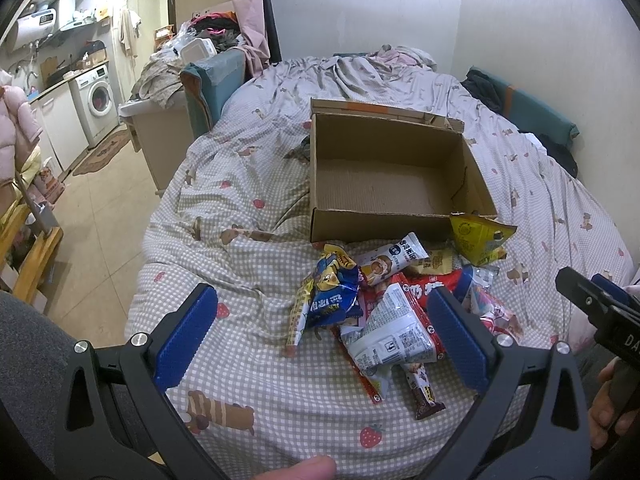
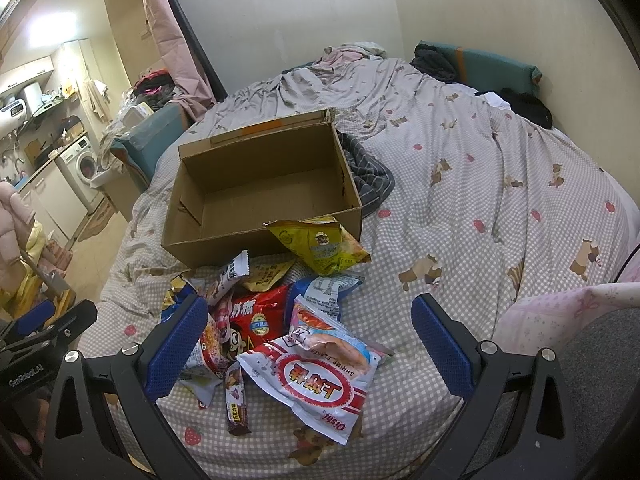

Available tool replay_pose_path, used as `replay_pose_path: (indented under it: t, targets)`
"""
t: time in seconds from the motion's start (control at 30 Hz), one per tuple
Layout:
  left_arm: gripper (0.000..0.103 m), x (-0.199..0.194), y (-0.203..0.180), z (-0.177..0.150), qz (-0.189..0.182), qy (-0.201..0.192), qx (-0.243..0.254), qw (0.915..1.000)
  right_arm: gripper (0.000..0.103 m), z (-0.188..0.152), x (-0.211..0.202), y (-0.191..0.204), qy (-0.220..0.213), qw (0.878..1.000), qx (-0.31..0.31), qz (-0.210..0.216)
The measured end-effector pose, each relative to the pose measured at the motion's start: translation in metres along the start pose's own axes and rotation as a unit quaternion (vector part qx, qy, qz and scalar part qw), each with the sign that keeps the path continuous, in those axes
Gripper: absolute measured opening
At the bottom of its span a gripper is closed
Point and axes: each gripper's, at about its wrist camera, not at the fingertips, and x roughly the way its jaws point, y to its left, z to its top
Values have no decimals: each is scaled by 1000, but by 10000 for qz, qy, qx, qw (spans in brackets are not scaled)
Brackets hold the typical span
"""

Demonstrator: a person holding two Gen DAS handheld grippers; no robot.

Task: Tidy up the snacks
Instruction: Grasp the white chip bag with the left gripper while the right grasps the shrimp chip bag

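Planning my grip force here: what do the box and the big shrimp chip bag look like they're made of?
The box looks like plain brown corrugated cardboard, matte; ribbing shows on its floor and a raw edge along the flaps. The shrimp chip bag looks like thin glossy plastic film, printed, with crinkles and light glare on its surface; whether it has a foil lining cannot be told.

box [image 2: 256,184]: open top, interior free | yellow bag [image 2: 320,248] overhangs near wall | snack pile [image 2: 280,328] crowds front
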Motion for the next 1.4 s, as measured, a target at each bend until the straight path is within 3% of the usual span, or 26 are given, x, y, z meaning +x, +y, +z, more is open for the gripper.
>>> replay_pose_path:
  t: [0.3,0.43,0.53,0.7,0.87,1.03,1.17,1.27,1.4]
  targets:
    - [103,1,0,-1,1,10,-3,10000,103,1,2,-3,98,9999,68,41]
    - [103,2,3,-1,108,-13,-8,9999,103,8,20,-17,826,9940,486,524]
    - [103,9,11,-1,159,124,-125,9997,103,13,47,-39,1629,9793,1054,571]
    - [103,10,21,4,266,85,-319,9991,103,-7,94,-69,2817,9340,2108,628]
    - [103,28,31,7,413,496,-440,9969,103,-33,128,-67,3415,9039,2492,655]
    - [103,58,39,7,388,1250,-663,9892,103,-43,149,-62,3513,9033,2402,544]
    - [103,88,29,-1,26,1999,-834,9763,100,-45,152,-61,3445,9104,2234,518]
    - [103,109,16,-9,-328,2516,-1138,9606,88,-44,149,-55,3373,9173,2038,564]
    - [103,122,-3,-13,-523,2728,-1184,9533,69,-40,138,-64,3245,9206,2070,655]
